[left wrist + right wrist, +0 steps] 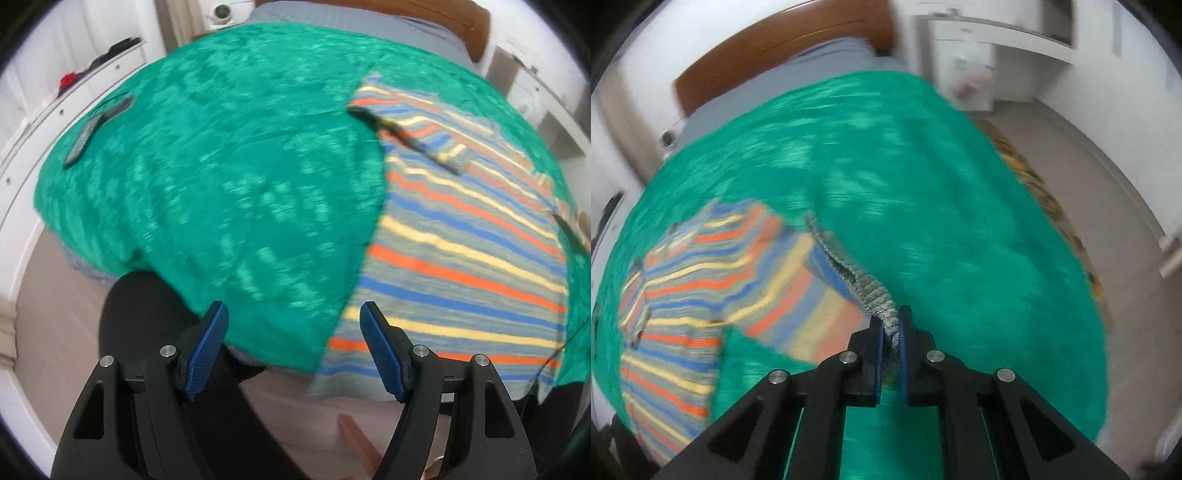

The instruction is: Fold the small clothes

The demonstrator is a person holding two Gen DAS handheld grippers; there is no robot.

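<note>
A striped sweater [461,258] in orange, blue, yellow and grey lies on a green blanket [207,177] that covers the bed. In the left wrist view it fills the right side of the frame, its lower edge hanging over the near edge of the bed at lower right, with one sleeve [413,125] folded across its upper part. The left hand-held gripper [293,317] sits at the bottom centre, its blue pads spread wide with nothing between them. A dark flat object [83,138] rests on the blanket at the upper left; it is too blurred to identify.

In the right wrist view the right hand-held gripper [891,332] is pressed together on the grey ribbed cuff [875,291] of the sweater's other sleeve at the centre of the frame, and the sleeve is lifted off the blanket.
</note>
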